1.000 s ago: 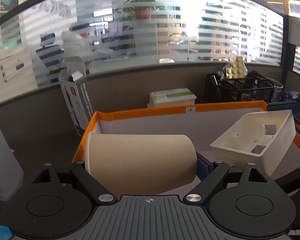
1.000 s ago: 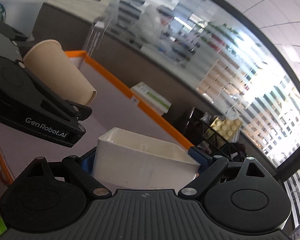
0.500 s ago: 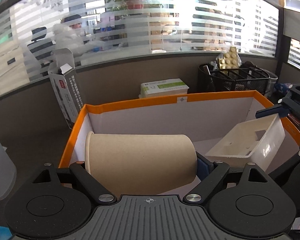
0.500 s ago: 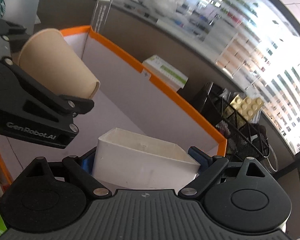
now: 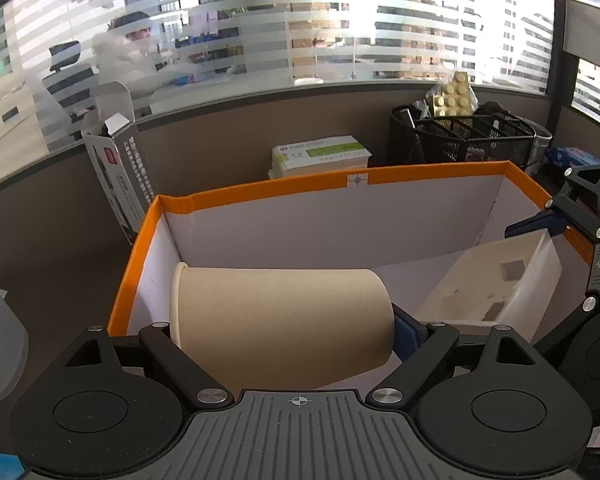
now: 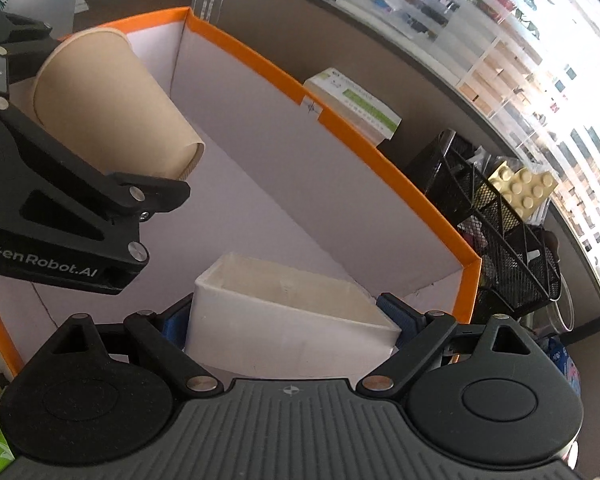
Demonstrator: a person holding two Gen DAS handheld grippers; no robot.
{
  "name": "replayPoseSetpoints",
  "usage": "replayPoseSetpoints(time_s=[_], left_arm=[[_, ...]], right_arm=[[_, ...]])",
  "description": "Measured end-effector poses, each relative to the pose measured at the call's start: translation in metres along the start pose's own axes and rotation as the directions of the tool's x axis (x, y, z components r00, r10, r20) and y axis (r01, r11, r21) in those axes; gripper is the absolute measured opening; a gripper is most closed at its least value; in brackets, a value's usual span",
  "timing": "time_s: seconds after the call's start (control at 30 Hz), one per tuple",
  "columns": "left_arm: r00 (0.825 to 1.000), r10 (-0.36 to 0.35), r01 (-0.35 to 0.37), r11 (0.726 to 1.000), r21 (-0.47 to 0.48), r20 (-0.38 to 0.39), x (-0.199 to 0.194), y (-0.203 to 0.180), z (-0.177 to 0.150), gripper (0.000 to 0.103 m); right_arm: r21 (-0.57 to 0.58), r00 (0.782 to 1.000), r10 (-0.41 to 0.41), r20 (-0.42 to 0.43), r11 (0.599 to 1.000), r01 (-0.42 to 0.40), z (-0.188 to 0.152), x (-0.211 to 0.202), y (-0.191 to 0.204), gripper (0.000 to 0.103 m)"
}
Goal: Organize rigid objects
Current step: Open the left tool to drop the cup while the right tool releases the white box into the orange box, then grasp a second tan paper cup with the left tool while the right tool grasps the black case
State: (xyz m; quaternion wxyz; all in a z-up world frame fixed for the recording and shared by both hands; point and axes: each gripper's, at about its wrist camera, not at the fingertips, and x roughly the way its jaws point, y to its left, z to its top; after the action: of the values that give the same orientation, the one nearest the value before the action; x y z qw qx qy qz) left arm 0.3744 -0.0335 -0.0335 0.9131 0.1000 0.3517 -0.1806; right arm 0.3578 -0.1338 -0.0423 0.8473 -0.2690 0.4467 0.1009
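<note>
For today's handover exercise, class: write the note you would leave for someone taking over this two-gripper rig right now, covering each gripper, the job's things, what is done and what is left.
Left gripper: shut on the brown paper cup, held sideways above the left end of the orange-rimmed box.
Right gripper: shut on the white plastic tray, tilted, inside the box's right end; whether it touches the floor cannot be told.
Done: both items picked up and brought over the box.
Left: lower and release the cup and the tray inside, apart from each other, then withdraw both grippers.
</note>
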Motion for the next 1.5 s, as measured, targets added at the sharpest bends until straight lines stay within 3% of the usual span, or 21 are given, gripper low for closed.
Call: replayPoseSetpoints(time_s=[0.3, 0.4, 0.6, 0.87, 0.97, 1.07, 1.13, 1.2, 1.33, 1.4, 1.5], left_arm=[[0.999, 0.02, -0.019, 0.999, 0.03, -0.03, 0.002, -0.004, 0.001, 0.09], [0.999, 0.022, -0.021, 0.999, 0.034, -0.037, 0.0, -0.004, 0.002, 0.098], [0.999, 0.054, -0.054, 0.997, 0.055, 0.009, -0.019, -0.006, 0.006, 0.103], [0.99, 0.082, -0.091, 0.993, 0.079, 0.112, -0.079, -0.004, 0.009, 0.103], [0.976, 0.061, -0.079, 0.994, 0.079, 0.21, -0.116, 0.004, -0.007, 0.103], [0.956, 0.034, -0.07, 0.991, 0.116, 0.291, -0.147, 0.014, -0.037, 0.103], [0.953, 0.013, -0.056, 0.989, 0.134, 0.303, -0.156, 0.019, -0.055, 0.103], [0.957, -0.01, -0.032, 0.99, 0.138, 0.291, -0.156, 0.025, -0.074, 0.103], [0.964, -0.057, 0.018, 0.988, 0.151, 0.258, -0.143, 0.031, -0.103, 0.103], [0.97, -0.074, 0.04, 0.988, 0.146, 0.232, -0.136, 0.03, -0.114, 0.103], [0.969, -0.131, 0.097, 0.982, 0.164, 0.211, -0.127, 0.03, -0.126, 0.103]], right_arm=[[-0.044, 0.997, -0.023, -0.069, 0.999, 0.02, 0.001, 0.008, 0.0, 0.093], [-0.047, 0.997, -0.034, -0.069, 0.998, 0.03, 0.0, 0.006, 0.0, 0.095], [-0.041, 0.998, -0.068, -0.02, 0.997, 0.067, -0.002, -0.016, -0.003, 0.095], [-0.017, 0.988, -0.123, 0.098, 0.992, 0.125, -0.011, -0.069, -0.001, 0.092], [0.009, 0.969, -0.129, 0.211, 0.991, 0.13, -0.028, -0.103, 0.008, 0.092], [0.03, 0.933, -0.144, 0.329, 0.989, 0.142, -0.055, -0.136, 0.027, 0.092], [0.049, 0.914, -0.117, 0.389, 0.993, 0.106, -0.079, -0.153, 0.043, 0.091], [0.08, 0.902, -0.067, 0.426, 0.996, 0.036, -0.101, -0.159, 0.056, 0.08], [0.175, 0.897, 0.023, 0.441, 0.978, -0.111, -0.131, -0.145, 0.078, 0.06], [0.22, 0.903, 0.016, 0.429, 0.968, -0.121, -0.141, -0.134, 0.086, 0.06], [0.273, 0.91, -0.053, 0.411, 0.96, -0.067, -0.154, -0.12, 0.086, 0.066]])
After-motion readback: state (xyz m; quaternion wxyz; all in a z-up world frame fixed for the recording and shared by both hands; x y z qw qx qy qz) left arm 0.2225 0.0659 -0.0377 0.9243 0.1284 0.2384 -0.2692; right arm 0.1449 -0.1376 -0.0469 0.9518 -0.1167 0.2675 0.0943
